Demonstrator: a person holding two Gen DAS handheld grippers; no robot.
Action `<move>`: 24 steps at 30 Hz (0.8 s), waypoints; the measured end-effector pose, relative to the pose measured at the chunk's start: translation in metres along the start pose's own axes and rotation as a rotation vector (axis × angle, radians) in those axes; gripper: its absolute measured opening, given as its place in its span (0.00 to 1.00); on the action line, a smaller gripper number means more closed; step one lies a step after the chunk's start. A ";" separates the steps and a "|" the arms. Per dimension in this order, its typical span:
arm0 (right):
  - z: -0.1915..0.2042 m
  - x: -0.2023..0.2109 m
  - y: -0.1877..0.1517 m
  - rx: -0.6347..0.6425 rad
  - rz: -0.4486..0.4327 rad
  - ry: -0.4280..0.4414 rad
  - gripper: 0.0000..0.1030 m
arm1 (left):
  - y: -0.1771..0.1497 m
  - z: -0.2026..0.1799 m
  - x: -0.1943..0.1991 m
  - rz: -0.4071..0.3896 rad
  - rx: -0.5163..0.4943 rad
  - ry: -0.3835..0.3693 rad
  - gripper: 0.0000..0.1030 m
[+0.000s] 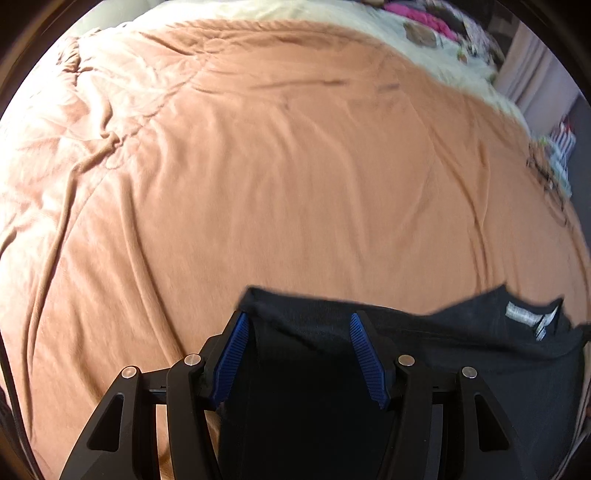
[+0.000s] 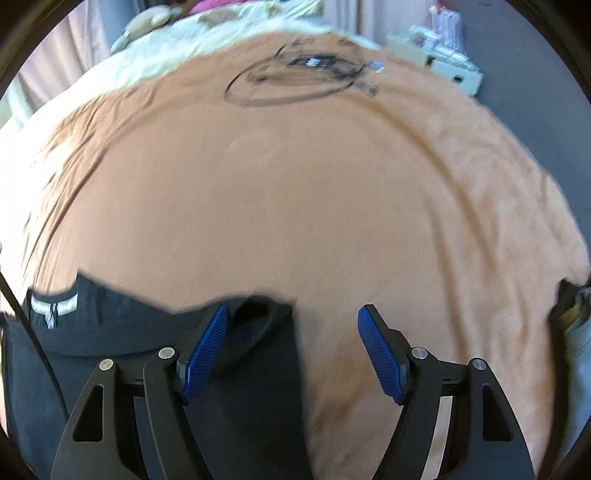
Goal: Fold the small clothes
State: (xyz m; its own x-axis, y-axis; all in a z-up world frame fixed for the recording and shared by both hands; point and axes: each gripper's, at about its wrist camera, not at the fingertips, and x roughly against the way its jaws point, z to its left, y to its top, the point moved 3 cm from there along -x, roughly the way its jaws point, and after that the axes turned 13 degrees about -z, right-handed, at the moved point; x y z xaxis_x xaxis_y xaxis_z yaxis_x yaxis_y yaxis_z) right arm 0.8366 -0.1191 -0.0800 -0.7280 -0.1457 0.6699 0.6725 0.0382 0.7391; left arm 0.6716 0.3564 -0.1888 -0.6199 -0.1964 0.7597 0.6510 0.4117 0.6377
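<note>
A black garment (image 1: pixel 461 350) with a white neck label (image 1: pixel 524 314) lies on an orange blanket (image 1: pixel 295 166). My left gripper (image 1: pixel 298 315) hovers over the garment's left part. Its blue pads stand apart, with the dark cloth seen between them and nothing pressed. In the right wrist view the same garment (image 2: pixel 110 325) and its label (image 2: pixel 55 304) lie at the lower left. My right gripper (image 2: pixel 292 308) is open over the garment's right edge. Its left pad is above a sleeve opening and its right pad is above bare blanket (image 2: pixel 295 203).
A coiled black cable (image 2: pixel 295 77) with small plugs lies at the blanket's far side. Cream bedding (image 1: pixel 332 14) and pink clothes (image 1: pixel 417 18) lie beyond it. Pale boxes (image 2: pixel 443 62) stand on the dark floor at right. A dark object (image 2: pixel 572 306) shows at the right edge.
</note>
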 end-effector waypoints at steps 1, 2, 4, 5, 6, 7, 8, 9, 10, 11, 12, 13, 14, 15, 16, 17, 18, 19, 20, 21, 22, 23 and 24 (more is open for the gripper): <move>-0.004 0.004 0.003 -0.025 -0.013 0.013 0.70 | 0.006 0.003 0.006 -0.022 0.015 -0.007 0.58; -0.008 0.007 0.004 -0.044 -0.019 0.025 0.70 | 0.010 0.006 0.011 -0.038 0.022 -0.010 0.58; -0.015 0.015 0.003 -0.057 -0.024 0.037 0.70 | 0.017 0.012 0.023 -0.068 0.028 -0.016 0.58; -0.018 0.017 0.001 -0.052 -0.022 0.044 0.70 | 0.019 0.015 0.027 -0.071 0.027 -0.021 0.58; -0.021 0.020 -0.003 -0.047 -0.011 0.064 0.70 | 0.019 0.018 0.030 -0.064 0.025 -0.032 0.58; -0.023 0.022 -0.006 -0.044 -0.001 0.082 0.70 | 0.018 0.019 0.031 -0.051 0.021 -0.046 0.58; -0.024 0.024 -0.010 -0.040 0.009 0.097 0.70 | 0.015 0.020 0.032 -0.040 0.014 -0.054 0.58; -0.025 0.025 -0.015 -0.028 0.018 0.108 0.70 | 0.012 0.022 0.032 -0.030 0.003 -0.058 0.58; -0.026 0.027 -0.020 -0.011 0.027 0.113 0.70 | 0.008 0.023 0.032 -0.020 -0.017 -0.055 0.58; -0.027 0.028 -0.023 0.002 0.035 0.116 0.70 | 0.007 0.026 0.032 -0.011 -0.030 -0.056 0.58; -0.028 0.029 -0.026 0.016 0.041 0.117 0.70 | 0.002 0.027 0.030 0.003 -0.044 -0.060 0.58; -0.028 0.031 -0.028 0.026 0.043 0.118 0.70 | -0.004 0.029 0.031 0.013 -0.051 -0.065 0.58; -0.028 0.032 -0.030 0.034 0.049 0.129 0.70 | -0.011 0.031 0.034 0.019 -0.051 -0.074 0.58; -0.026 0.032 -0.034 0.043 0.060 0.152 0.70 | -0.016 0.031 0.034 0.028 -0.053 -0.088 0.58; -0.025 0.031 -0.031 0.052 0.067 0.162 0.70 | -0.018 0.031 0.033 0.034 -0.055 -0.094 0.58; -0.023 0.029 -0.033 0.068 0.078 0.170 0.70 | -0.022 0.030 0.031 0.044 -0.059 -0.104 0.57; -0.022 0.025 -0.034 0.090 0.095 0.175 0.70 | -0.023 0.029 0.028 0.051 -0.062 -0.114 0.55; -0.021 0.020 -0.036 0.108 0.106 0.173 0.69 | -0.024 0.027 0.025 0.058 -0.066 -0.122 0.54; -0.022 0.017 -0.033 0.116 0.109 0.173 0.66 | -0.025 0.026 0.022 0.063 -0.069 -0.121 0.51; -0.020 0.012 -0.031 0.122 0.111 0.174 0.65 | -0.025 0.025 0.018 0.065 -0.070 -0.117 0.46; -0.019 0.007 -0.028 0.118 0.110 0.173 0.63 | -0.025 0.026 0.014 0.067 -0.065 -0.105 0.44; -0.018 0.001 -0.025 0.104 0.107 0.172 0.60 | -0.025 0.028 0.010 0.071 -0.053 -0.095 0.40; -0.018 -0.003 -0.023 0.093 0.106 0.174 0.59 | -0.025 0.029 0.008 0.072 -0.041 -0.092 0.37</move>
State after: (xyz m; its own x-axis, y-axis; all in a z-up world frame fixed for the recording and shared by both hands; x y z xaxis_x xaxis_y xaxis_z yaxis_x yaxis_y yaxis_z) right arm 0.8260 -0.1369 -0.1001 -0.6149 -0.3037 0.7277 0.7226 0.1525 0.6742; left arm 0.6375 0.3707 -0.2028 -0.6070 -0.0838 0.7902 0.7120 0.3843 0.5877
